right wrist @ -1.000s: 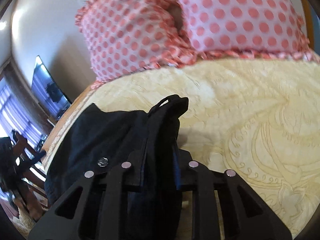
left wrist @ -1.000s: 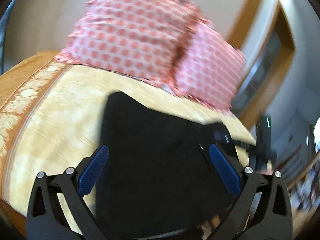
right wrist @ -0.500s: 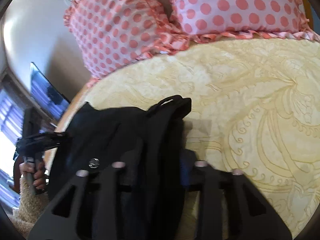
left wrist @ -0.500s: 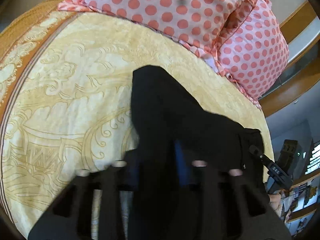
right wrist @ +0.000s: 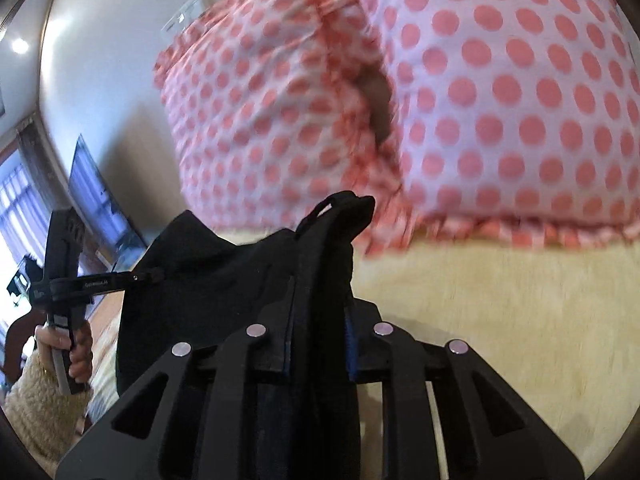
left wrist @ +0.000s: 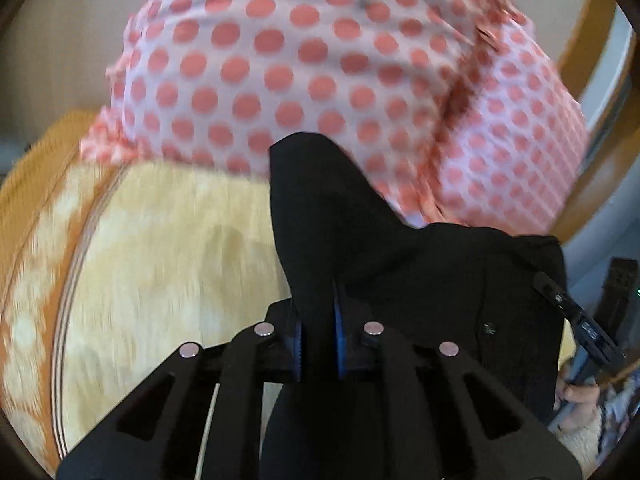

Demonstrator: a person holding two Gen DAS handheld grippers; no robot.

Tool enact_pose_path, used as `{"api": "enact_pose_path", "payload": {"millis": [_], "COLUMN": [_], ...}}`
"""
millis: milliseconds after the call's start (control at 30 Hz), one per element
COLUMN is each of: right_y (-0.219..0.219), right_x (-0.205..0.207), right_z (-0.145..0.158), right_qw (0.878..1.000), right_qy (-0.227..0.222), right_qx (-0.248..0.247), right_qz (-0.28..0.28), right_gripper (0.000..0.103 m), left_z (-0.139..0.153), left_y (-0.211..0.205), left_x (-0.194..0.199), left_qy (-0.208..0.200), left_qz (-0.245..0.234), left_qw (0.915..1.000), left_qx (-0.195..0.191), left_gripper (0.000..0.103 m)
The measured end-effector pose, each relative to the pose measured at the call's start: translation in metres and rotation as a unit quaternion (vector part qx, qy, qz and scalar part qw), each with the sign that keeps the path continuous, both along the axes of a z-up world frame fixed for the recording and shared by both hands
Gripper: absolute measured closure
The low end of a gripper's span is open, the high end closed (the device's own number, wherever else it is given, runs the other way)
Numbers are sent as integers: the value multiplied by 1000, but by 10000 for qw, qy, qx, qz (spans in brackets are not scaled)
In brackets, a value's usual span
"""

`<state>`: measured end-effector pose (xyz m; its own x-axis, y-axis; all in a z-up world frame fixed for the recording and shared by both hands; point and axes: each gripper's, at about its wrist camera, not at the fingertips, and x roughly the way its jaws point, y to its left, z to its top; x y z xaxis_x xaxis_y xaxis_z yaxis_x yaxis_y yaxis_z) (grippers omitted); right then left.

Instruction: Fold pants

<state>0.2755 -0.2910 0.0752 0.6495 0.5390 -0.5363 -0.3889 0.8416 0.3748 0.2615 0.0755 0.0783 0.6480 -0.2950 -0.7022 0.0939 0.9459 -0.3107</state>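
Note:
Black pants (left wrist: 420, 272) hang lifted above the yellow bedspread (left wrist: 168, 248). My left gripper (left wrist: 318, 344) is shut on one edge of the pants; the cloth sticks up between its blue pads. My right gripper (right wrist: 318, 344) is shut on the waistband end of the pants (right wrist: 224, 276), where a belt loop stands up. Each view shows the other gripper at its edge: the right gripper (left wrist: 576, 320) at the right of the left wrist view, the left gripper (right wrist: 96, 282) at the left of the right wrist view, both gripping the cloth.
Two pink pillows with red dots (left wrist: 320, 60) (right wrist: 500, 100) lean at the head of the bed, close ahead. An orange border (left wrist: 36, 208) runs along the bedspread's left side. A TV (right wrist: 96, 196) hangs on the wall beyond the bed's edge.
My left gripper has closed on the pants' edge. Both grippers have lifted the pants and carried them forward toward the pillows, which now fill the upper view.

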Motion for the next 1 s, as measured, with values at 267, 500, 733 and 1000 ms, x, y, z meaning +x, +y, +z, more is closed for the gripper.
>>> {"api": "enact_pose_path", "payload": {"millis": [267,500,733,1000], "right_y": [-7,1,34,50], "right_x": [57,-1,-55,-69], "right_z": [-65,-18,-23,-37], "right_qw": [9892,9946,9916,9832], "right_qy": [1394,448,628,666], "right_qx": [-104,-818,-1044,-1699], "right_qz": [-444,-449,425,77], "right_gripper": [81,51,49,35], "left_z": [-64,-25,-28,-58], "left_y": [-8,0,-41,-54], "left_x": [57,5,-63,-55], "left_qy": [771,57,77,550], "left_qz": [322,325,-856,-597], "left_qw": [9964,9994,9959,9966], "left_qx": [165,137,-282,-132], "left_gripper": [80,46,23,22]}}
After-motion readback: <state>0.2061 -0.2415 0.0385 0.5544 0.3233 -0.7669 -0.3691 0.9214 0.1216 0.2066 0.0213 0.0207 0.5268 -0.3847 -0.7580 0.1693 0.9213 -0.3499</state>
